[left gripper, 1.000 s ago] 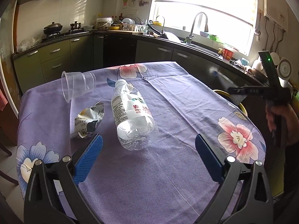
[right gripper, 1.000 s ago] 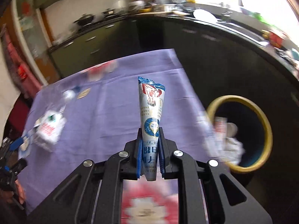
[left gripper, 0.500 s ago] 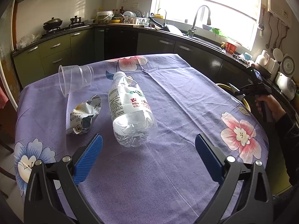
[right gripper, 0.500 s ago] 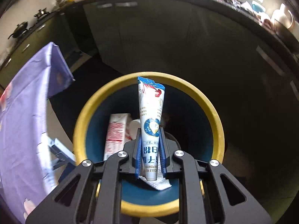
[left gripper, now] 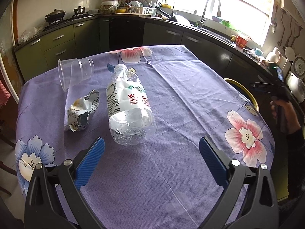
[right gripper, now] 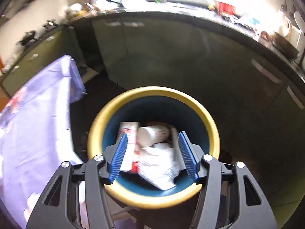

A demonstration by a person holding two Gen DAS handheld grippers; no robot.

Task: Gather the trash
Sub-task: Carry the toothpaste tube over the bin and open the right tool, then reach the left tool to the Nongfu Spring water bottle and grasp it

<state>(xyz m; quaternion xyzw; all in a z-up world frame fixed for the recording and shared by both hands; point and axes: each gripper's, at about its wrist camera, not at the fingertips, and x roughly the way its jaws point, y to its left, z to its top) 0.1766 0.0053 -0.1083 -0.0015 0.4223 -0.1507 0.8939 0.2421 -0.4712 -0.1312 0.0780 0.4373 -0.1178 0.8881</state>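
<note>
Hanging over the yellow-rimmed bin [right gripper: 207, 118], the right tool [right gripper: 152, 153] has just been opening, nothing between its pads; paper trash [right gripper: 160, 160] lies inside. Only the left view shows the left tool [left gripper: 151, 159] open near the crushed bottle [left gripper: 129, 105], wrapper [left gripper: 82, 112] and cup [left gripper: 76, 72] on the table [left gripper: 152, 181].

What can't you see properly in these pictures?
- Right wrist view: the kitchen counter is smeared by motion blur, so its items cannot be named.
- Right wrist view: the bin bottom is covered by trash and the open right gripper.
- Left wrist view: the bin's rim is mostly hidden behind the table edge.
- Left wrist view: the bottle label's small print is too tiny.
</note>
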